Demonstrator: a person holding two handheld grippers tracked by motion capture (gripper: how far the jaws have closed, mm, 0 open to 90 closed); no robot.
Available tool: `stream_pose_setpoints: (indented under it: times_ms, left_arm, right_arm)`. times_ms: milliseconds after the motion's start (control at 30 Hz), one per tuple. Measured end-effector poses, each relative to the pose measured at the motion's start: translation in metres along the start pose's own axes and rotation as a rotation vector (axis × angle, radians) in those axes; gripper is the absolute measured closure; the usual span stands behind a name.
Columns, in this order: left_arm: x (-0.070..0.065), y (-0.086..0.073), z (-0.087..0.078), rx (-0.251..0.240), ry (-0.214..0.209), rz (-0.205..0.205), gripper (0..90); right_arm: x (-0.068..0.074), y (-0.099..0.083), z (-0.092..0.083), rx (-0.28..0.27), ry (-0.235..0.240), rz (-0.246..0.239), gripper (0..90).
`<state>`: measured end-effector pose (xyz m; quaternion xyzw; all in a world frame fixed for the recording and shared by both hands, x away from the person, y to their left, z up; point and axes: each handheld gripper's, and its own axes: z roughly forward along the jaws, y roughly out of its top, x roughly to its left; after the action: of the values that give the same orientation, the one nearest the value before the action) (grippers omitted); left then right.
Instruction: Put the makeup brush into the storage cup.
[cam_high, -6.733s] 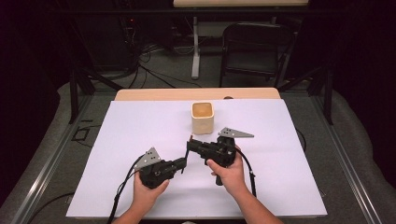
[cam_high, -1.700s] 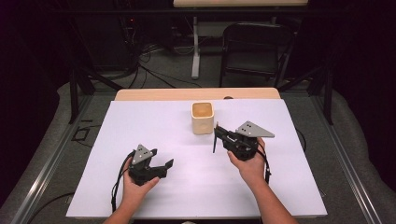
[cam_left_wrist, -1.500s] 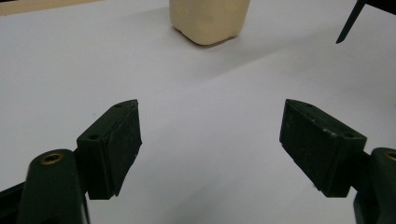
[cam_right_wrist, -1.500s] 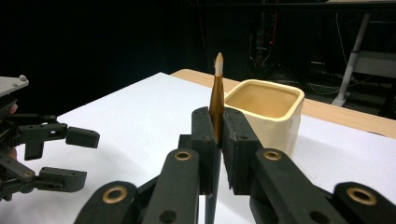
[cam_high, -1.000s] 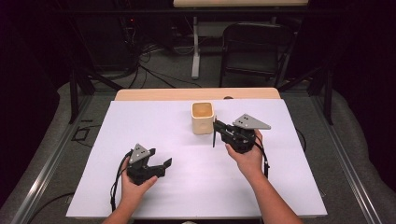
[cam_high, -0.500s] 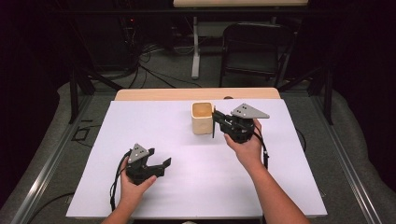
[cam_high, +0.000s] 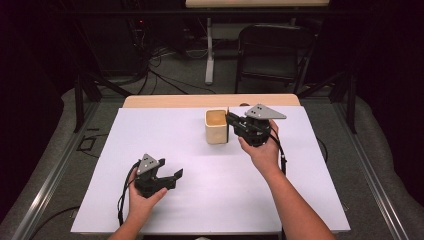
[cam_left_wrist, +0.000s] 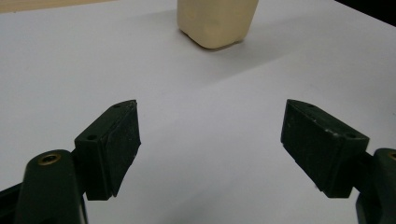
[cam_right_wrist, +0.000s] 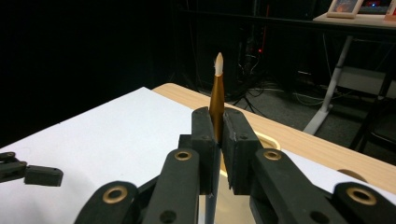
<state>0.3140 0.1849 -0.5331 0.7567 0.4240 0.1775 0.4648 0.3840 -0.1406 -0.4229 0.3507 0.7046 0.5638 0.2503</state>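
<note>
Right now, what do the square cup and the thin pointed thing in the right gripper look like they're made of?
The cup looks like matte cream plastic or ceramic: smooth, rounded corners, no gloss; I can't tell which. The pointed stick shut in the right gripper has a metallic-looking gold body and a whitish tip; possibly a pen or brush, material uncertain.

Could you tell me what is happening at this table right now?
A person works at a white-covered table with a tool in each hand. The right tool is shut on a slim gold, white-tipped stick, held upright just beside the cream cup, perhaps over its rim. The left tool rests open near the front, holding nothing.
</note>
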Motion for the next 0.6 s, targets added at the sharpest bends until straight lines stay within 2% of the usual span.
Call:
stream_pose_setpoints:
  times_ms: [600]
  left_arm:
    - [0.002, 0.000, -0.001, 0.000, 0.003, -0.003, 19.8]
  right_arm:
    - [0.001, 0.016, 0.007, -0.009, 0.005, -0.014, 83.8]
